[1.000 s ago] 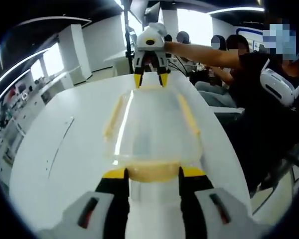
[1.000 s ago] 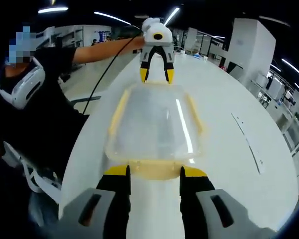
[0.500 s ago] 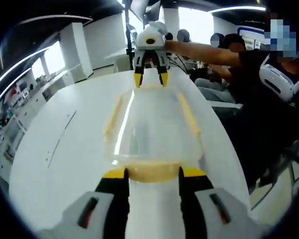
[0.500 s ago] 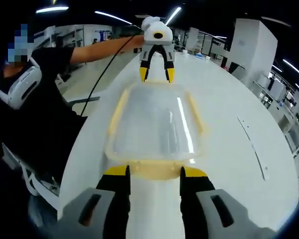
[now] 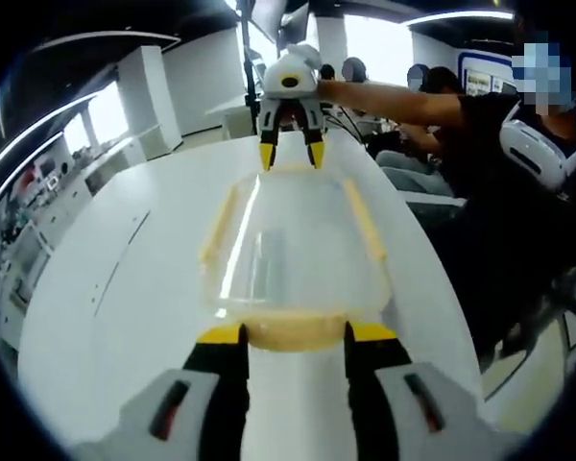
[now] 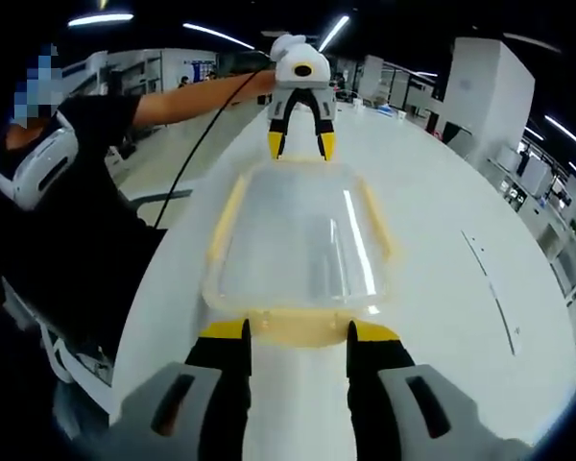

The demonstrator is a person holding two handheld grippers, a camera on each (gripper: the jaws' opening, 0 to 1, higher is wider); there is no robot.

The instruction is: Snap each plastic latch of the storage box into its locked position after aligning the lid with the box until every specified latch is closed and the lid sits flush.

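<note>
Little has moved since a second ago: both grippers stay at opposite short ends of the storage box (image 5: 293, 254) on the white table (image 5: 125, 279).

Left gripper view: the left gripper (image 5: 293, 333) is spread, straddling the near yellow latch (image 5: 293, 329).

Right gripper view: the right gripper (image 6: 299, 331) is likewise spread about its near latch (image 6: 298, 327); the box (image 6: 298, 245) lies ahead.

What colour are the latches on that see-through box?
Pale yellow. The near end latch of the clear plastic storage box shows best in the right gripper view, between its jaws.
</note>
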